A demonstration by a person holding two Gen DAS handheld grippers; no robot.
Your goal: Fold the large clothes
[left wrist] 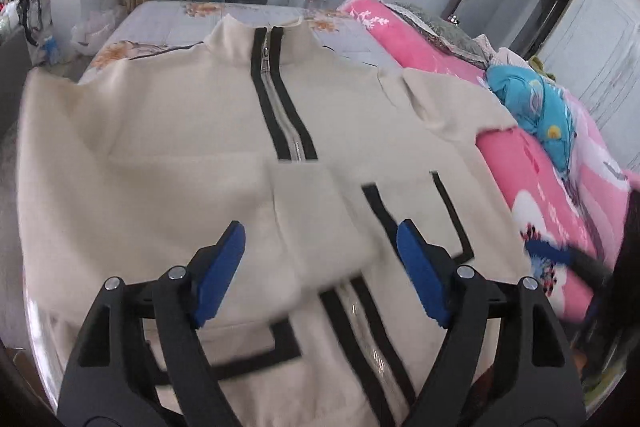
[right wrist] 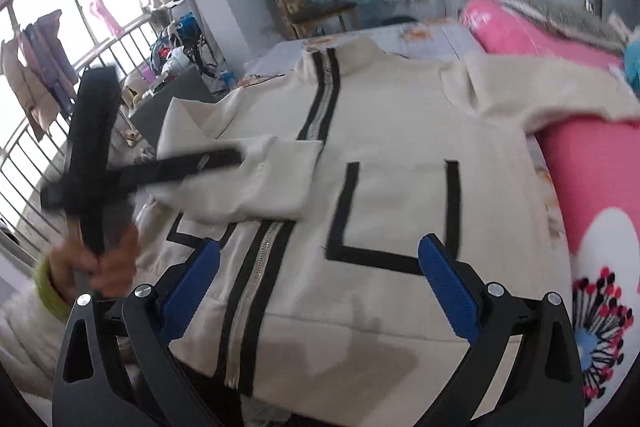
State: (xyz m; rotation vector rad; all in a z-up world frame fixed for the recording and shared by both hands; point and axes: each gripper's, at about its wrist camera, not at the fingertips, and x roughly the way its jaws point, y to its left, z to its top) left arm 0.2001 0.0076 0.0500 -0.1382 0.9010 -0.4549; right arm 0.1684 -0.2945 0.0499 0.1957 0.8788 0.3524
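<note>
You are mid-fold: one sleeve (right wrist: 256, 183) already lies across the jacket (left wrist: 168, 131), just ahead of your left gripper (left wrist: 320, 259), whose jaws stand wide and empty. Your right gripper (right wrist: 320, 279) is wide and empty too. Next, I judge, comes the other sleeve (right wrist: 552, 95), draped on the pink quilt (right wrist: 592, 167). The jacket lies flat on the bed (left wrist: 168, 23), its collar pointing away from the jaws, the zipper marking its long axis.
</note>
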